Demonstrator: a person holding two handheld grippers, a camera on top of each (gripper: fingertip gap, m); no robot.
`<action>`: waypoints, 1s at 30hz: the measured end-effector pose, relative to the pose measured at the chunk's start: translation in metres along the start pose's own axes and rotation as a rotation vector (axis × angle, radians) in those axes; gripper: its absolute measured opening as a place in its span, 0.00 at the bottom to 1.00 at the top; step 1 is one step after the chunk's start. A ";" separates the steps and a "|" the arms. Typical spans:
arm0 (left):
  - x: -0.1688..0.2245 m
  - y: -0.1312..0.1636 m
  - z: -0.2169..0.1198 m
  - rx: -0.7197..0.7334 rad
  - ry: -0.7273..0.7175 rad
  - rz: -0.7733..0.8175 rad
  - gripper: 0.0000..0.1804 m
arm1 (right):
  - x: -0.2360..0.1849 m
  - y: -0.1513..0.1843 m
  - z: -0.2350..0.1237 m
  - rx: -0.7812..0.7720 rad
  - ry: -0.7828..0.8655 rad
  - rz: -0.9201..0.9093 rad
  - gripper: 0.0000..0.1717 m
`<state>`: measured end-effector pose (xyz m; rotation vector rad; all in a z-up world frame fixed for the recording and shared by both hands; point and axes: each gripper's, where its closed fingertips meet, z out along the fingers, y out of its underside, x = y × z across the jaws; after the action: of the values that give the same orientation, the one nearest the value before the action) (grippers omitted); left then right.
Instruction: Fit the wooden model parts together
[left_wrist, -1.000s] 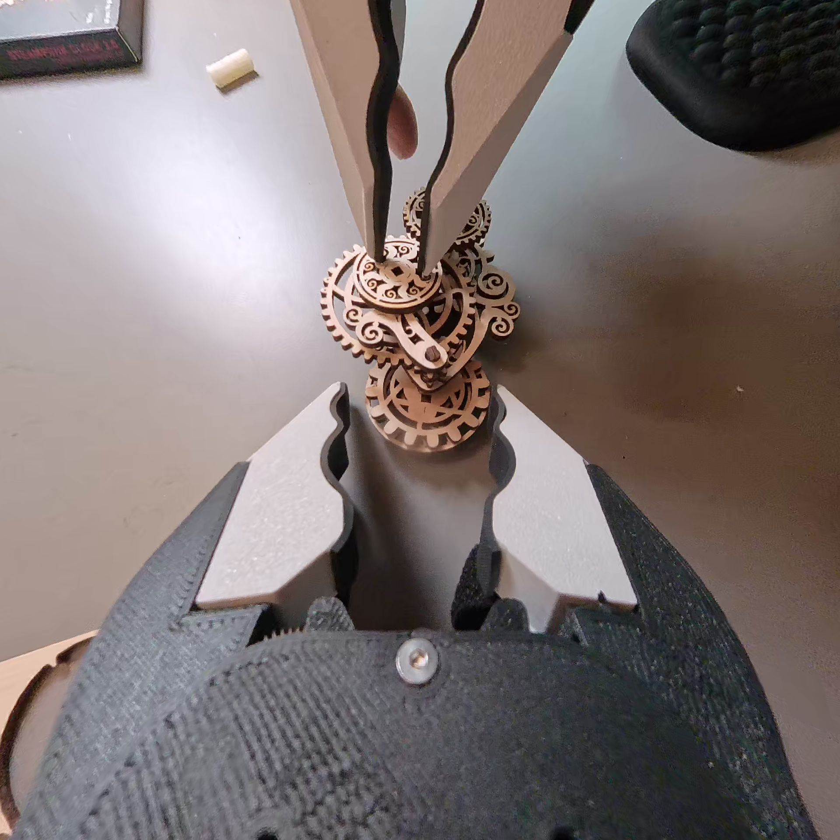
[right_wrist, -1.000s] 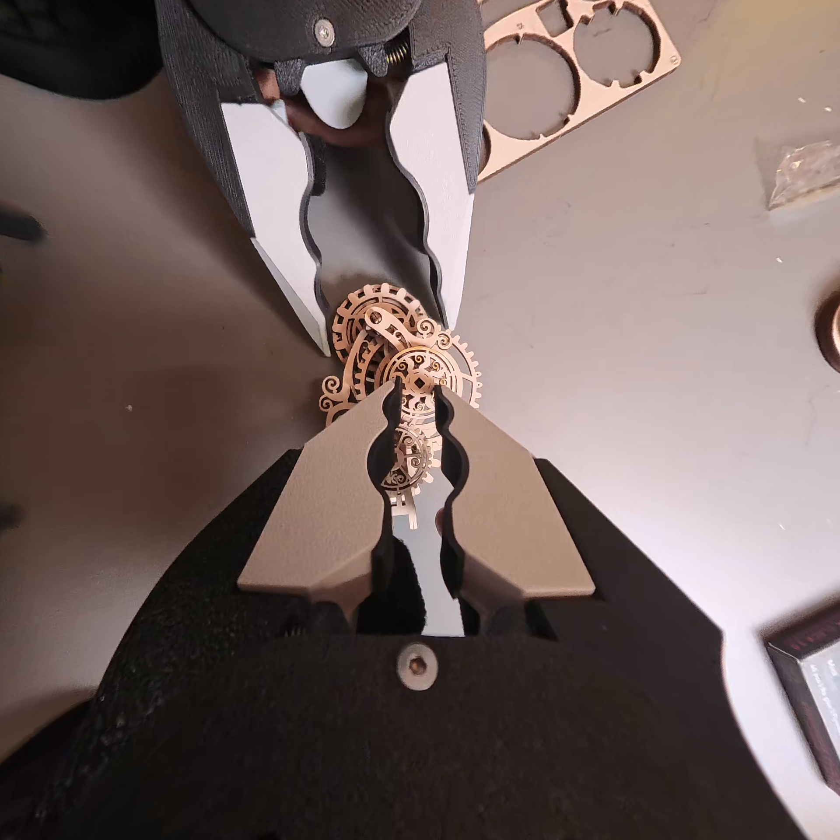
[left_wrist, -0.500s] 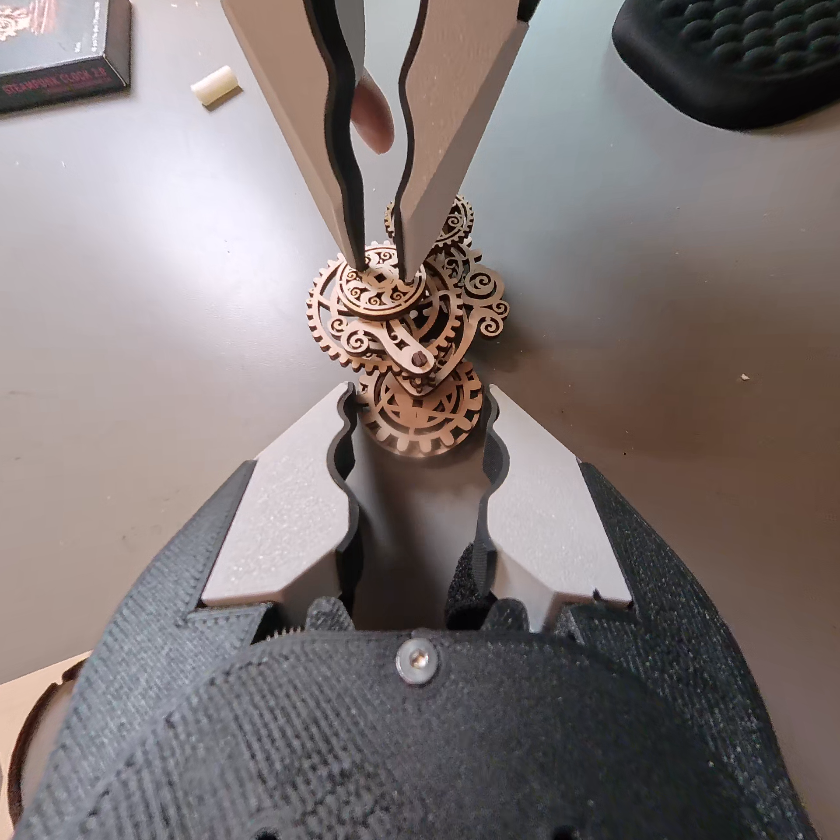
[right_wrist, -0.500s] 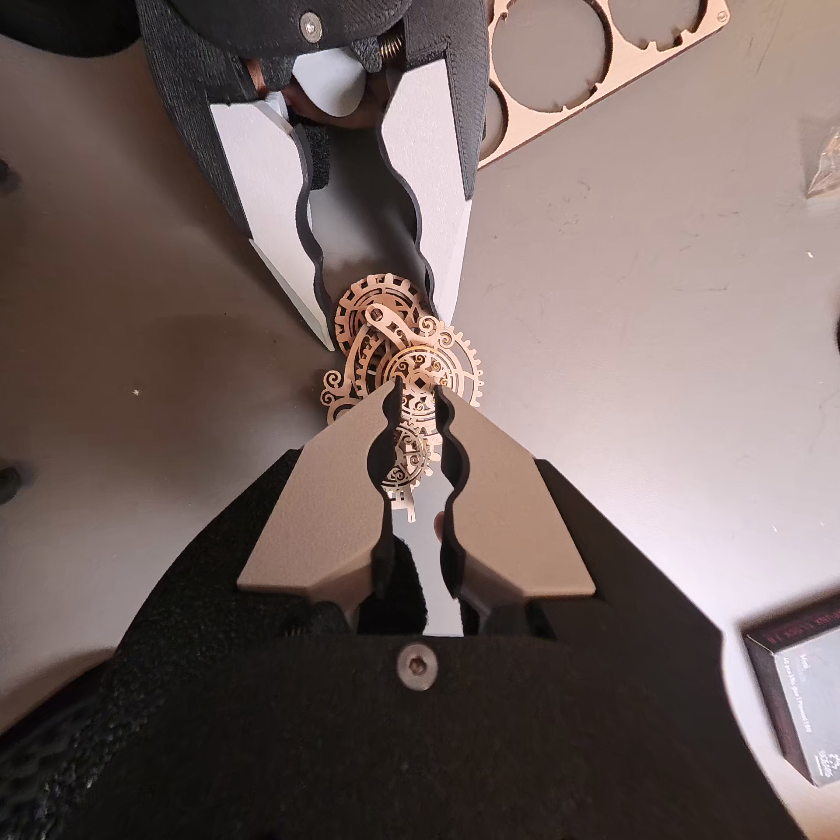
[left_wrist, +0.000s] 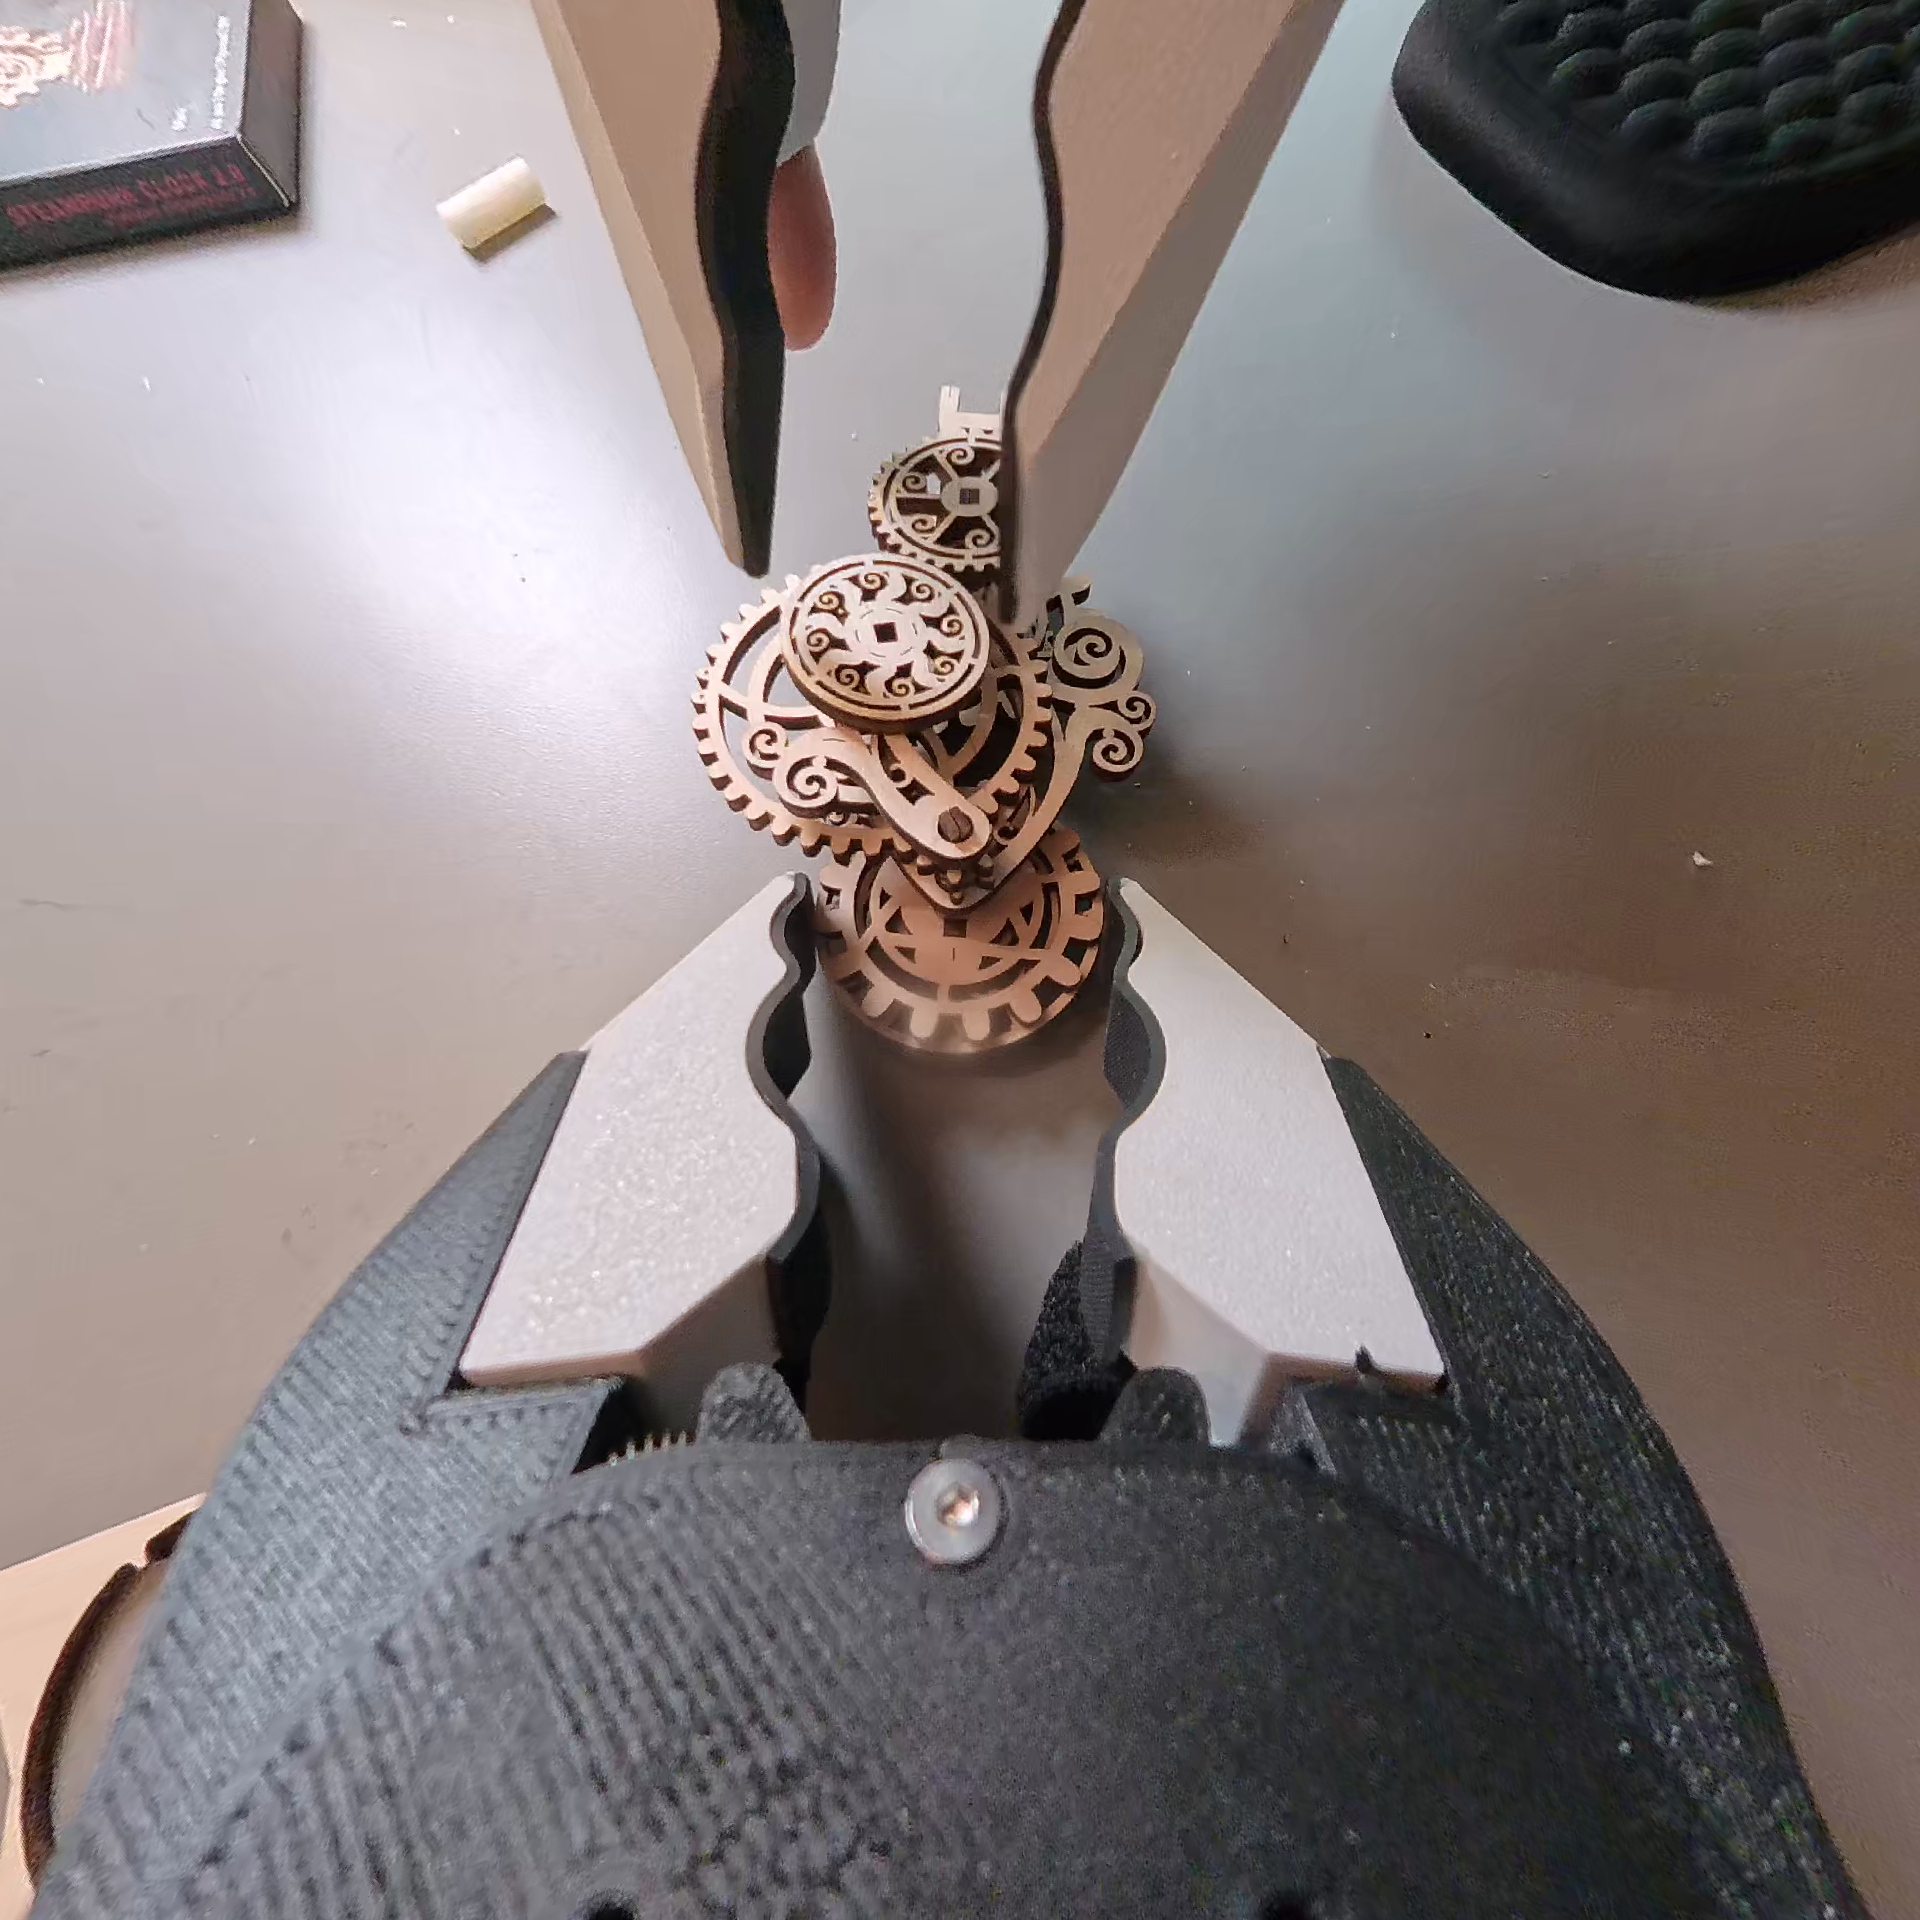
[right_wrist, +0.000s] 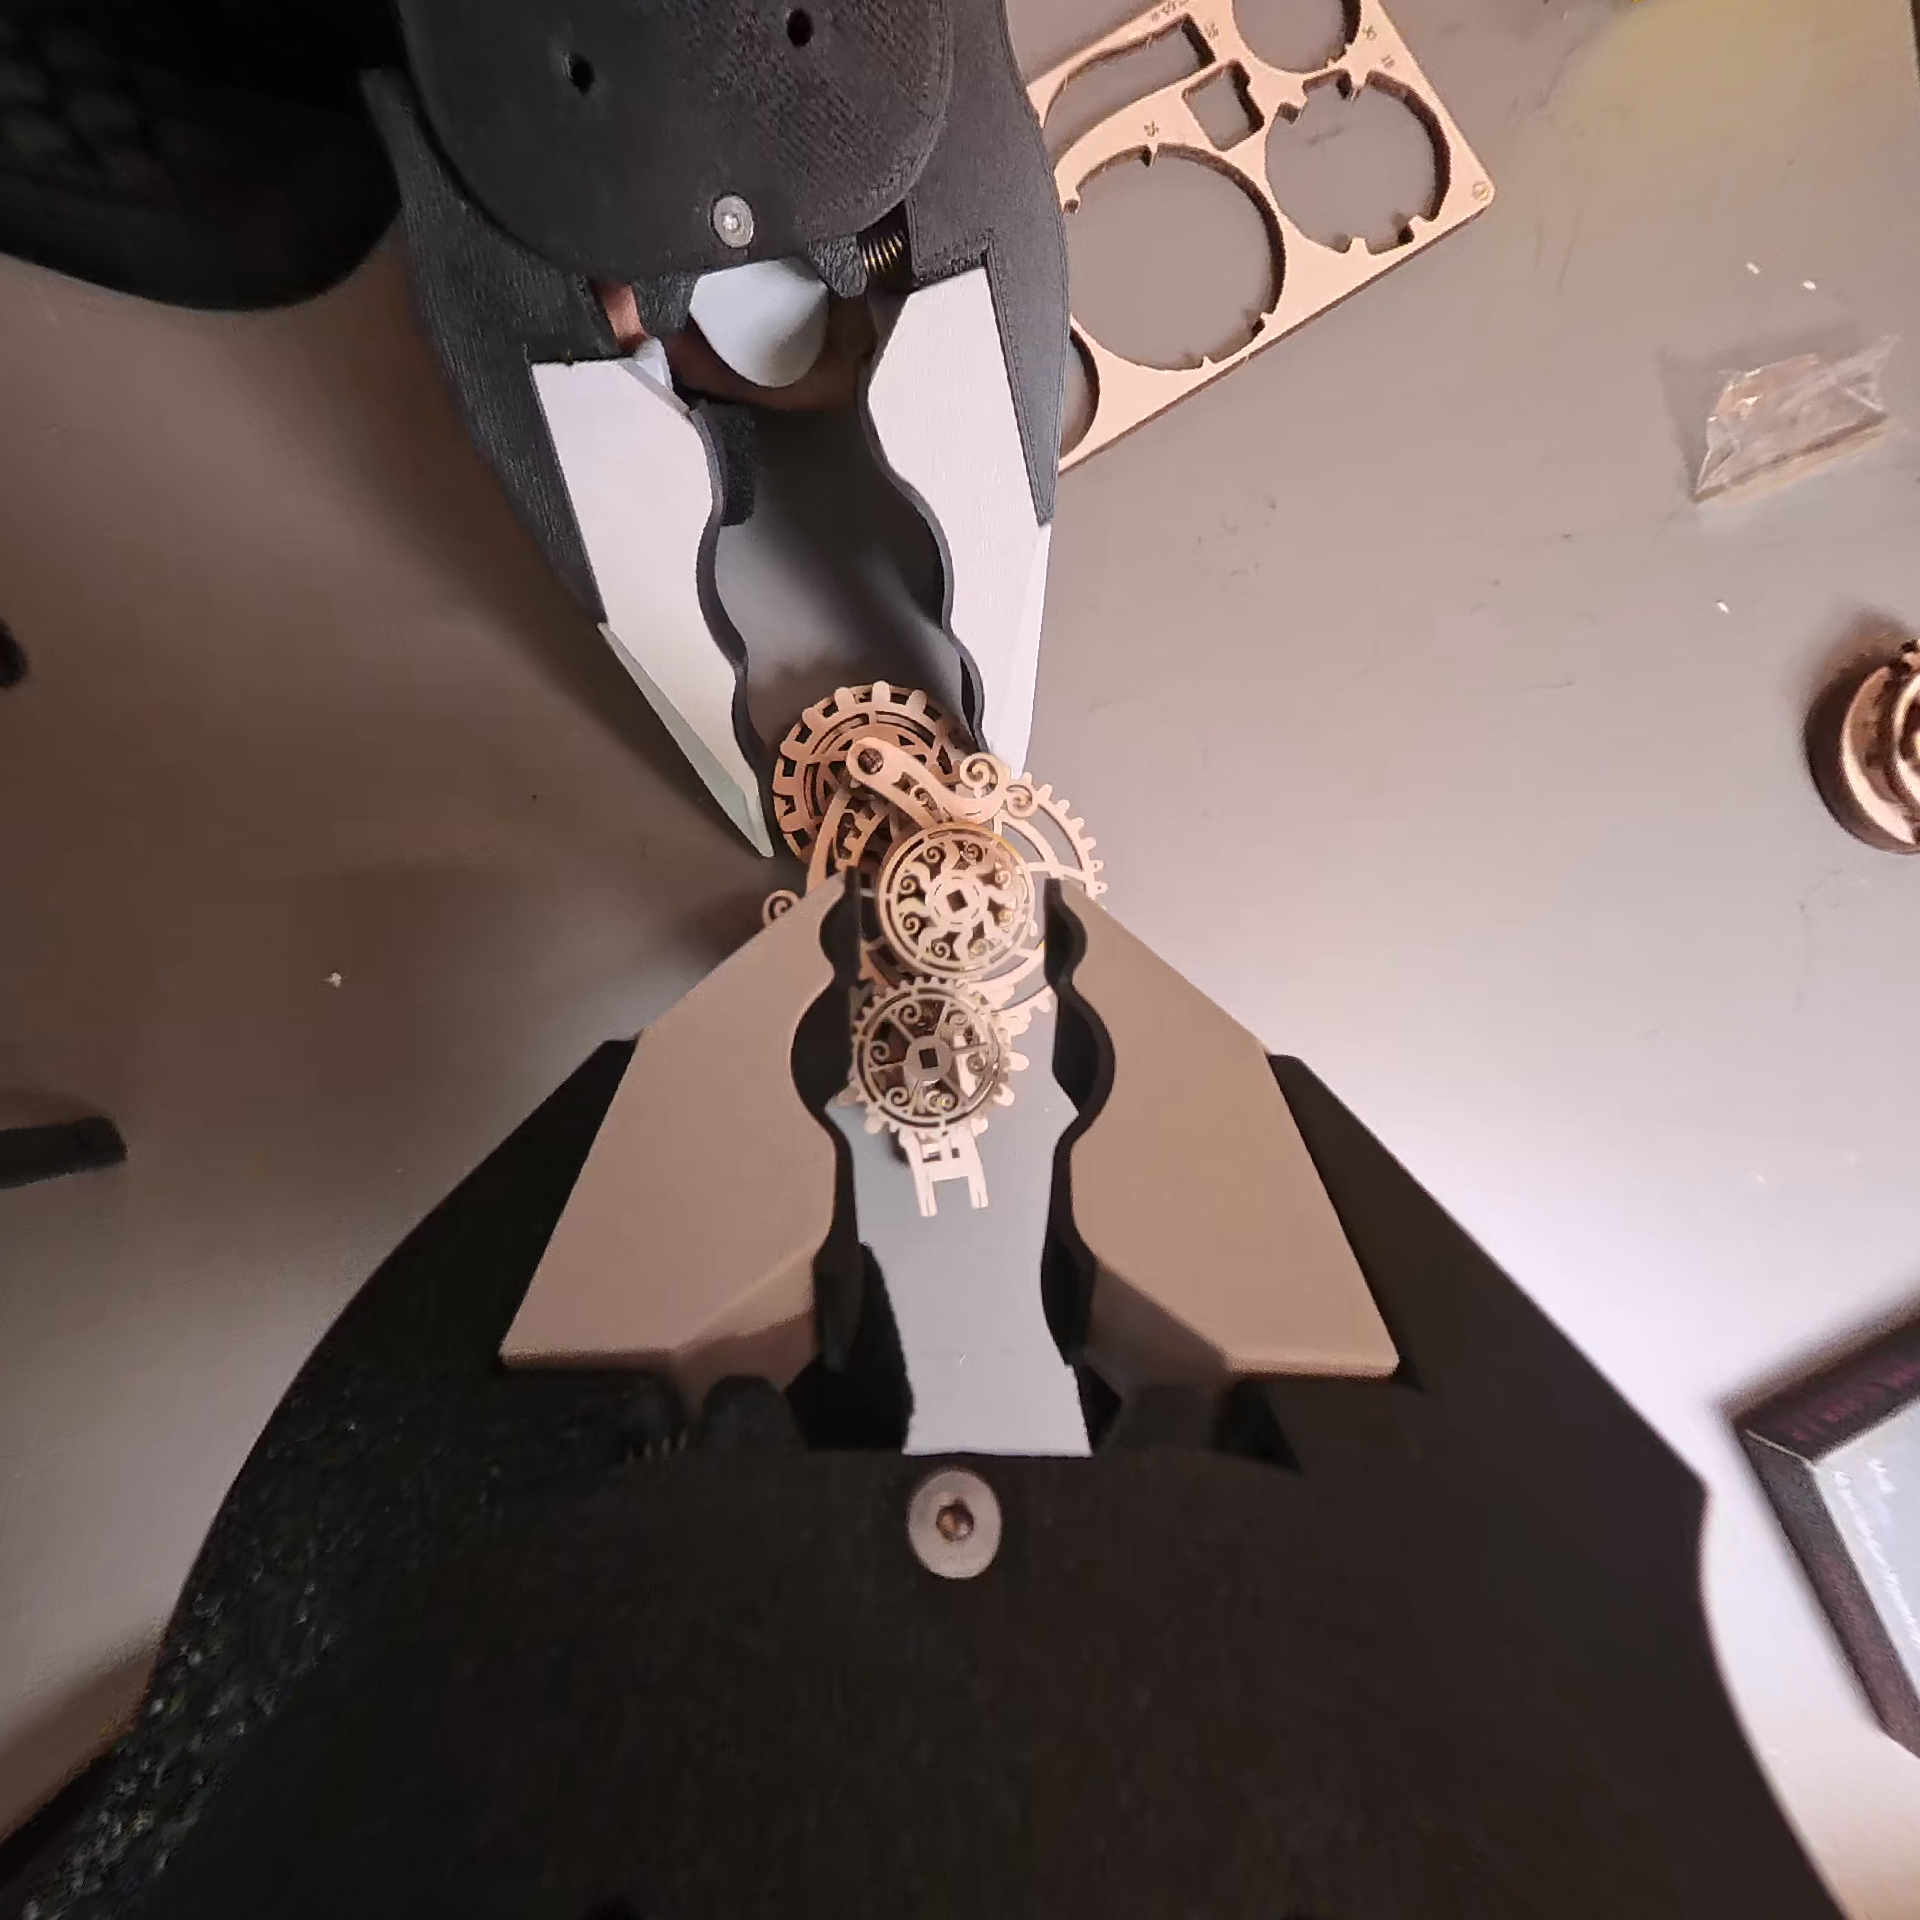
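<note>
The wooden gear model lay on the table with its long axis running between the two facing grippers, the left gripper clamping its near bottom gear while the right gripper stood open, clear around the top disc.

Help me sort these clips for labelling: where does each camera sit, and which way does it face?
Left wrist view: on the left gripper, looking down its fingers at the wooden gear model on the grey table; the right gripper and a fingertip show opposite.
Right wrist view: on the right gripper, facing back at the left gripper.
Shared: the model and both grippers.
</note>
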<state>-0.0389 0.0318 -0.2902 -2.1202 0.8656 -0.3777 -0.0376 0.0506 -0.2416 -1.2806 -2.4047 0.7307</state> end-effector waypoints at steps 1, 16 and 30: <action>0.000 0.000 0.000 0.001 0.001 -0.003 0.30 | 0.000 0.002 0.000 -0.001 0.004 0.006 0.20; 0.001 0.000 -0.001 0.005 0.008 -0.003 0.30 | 0.009 0.013 0.010 -0.030 -0.008 -0.014 0.18; 0.000 -0.001 -0.003 0.014 0.012 -0.006 0.30 | 0.027 0.023 -0.017 -0.008 0.003 0.004 0.18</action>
<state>-0.0404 0.0307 -0.2878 -2.1103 0.8613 -0.3995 -0.0281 0.0892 -0.2399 -1.2891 -2.4054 0.7202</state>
